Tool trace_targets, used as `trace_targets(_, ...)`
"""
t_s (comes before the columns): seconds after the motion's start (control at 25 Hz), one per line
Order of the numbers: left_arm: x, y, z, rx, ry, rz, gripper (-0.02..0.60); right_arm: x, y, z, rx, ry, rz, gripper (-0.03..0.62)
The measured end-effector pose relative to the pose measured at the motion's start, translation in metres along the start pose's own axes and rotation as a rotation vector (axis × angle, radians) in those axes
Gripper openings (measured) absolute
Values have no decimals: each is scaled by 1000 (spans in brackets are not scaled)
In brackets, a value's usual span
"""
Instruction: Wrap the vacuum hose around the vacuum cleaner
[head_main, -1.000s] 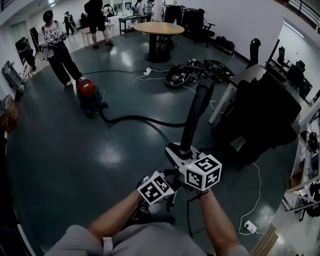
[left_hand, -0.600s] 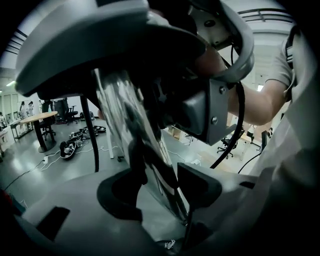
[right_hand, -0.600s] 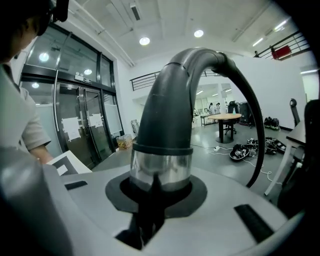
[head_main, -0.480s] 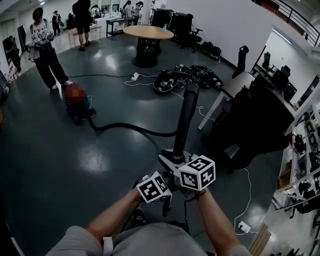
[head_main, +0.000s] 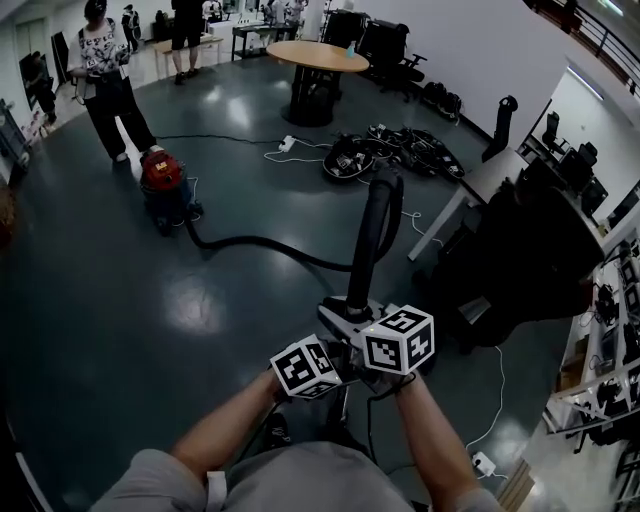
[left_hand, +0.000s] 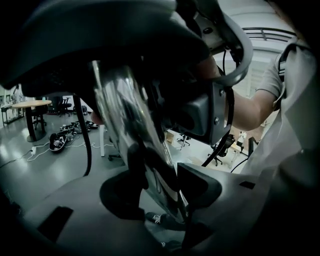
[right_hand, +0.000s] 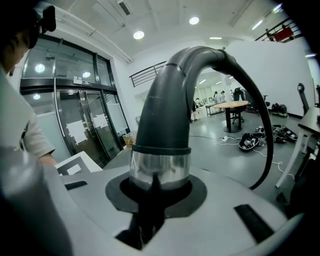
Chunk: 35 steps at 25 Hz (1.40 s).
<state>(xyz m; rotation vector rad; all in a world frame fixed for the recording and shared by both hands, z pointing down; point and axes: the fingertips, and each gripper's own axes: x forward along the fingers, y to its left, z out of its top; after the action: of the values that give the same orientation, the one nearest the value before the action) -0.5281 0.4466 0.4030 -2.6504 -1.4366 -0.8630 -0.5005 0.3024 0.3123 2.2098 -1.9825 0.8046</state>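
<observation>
Both grippers and the wand they carry have been drifting sideways across the dark floor since the earlier frames, and the red vacuum cleaner (head_main: 163, 180) is now sitting slightly nearer the upper left of the head view. The left gripper (left_hand: 162, 187) is clamping its dark pads on either side of the chrome vacuum wand (left_hand: 127, 120), which is slanting up through the jaws. The right gripper (right_hand: 150, 205) is closing narrowly on the same wand just under its chrome collar, where the black curved handle (right_hand: 165, 100) is rising and bending over. Two bare forearms are reaching forward side by side, the left forearm (head_main: 225, 435) and the right forearm (head_main: 430, 435), both grippers tilting gently downward, well apart from the vacuum cleaner. From the handle, the black vacuum hose (head_main: 260, 245) is trailing along the floor to the vacuum cleaner, unwrapped. A standing person (head_main: 105, 70) is waiting just behind the vacuum cleaner.
</observation>
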Motion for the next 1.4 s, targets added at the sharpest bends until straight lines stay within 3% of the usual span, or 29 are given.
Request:
trace_targets(0.24, 2, 5, 18, -36, -40, 27, 209, -13, -4, 16, -28, -24, 134, 73)
trace_targets(0.4, 14, 12, 29, -49, -47, 65, 196, -41, -22, 15, -9, -37, 188, 159)
trace_targets(0.68, 60, 20, 48, -99, -47, 62, 184, -101, -80, -12, 74, -73, 199, 160)
trace_targets(1.0, 111, 31, 70, -26, 36, 52, 179, -156, -141, -23, 178, -205, 146, 161)
trace_targets(1.16, 131, 35, 78, -25, 64, 56, 178, -174, -166, -32, 239, -233, 168, 164)
trace_targets(1.4, 135, 49, 88, -78, 58, 120, 176, -198, -186, -47, 304, -256, 214, 198)
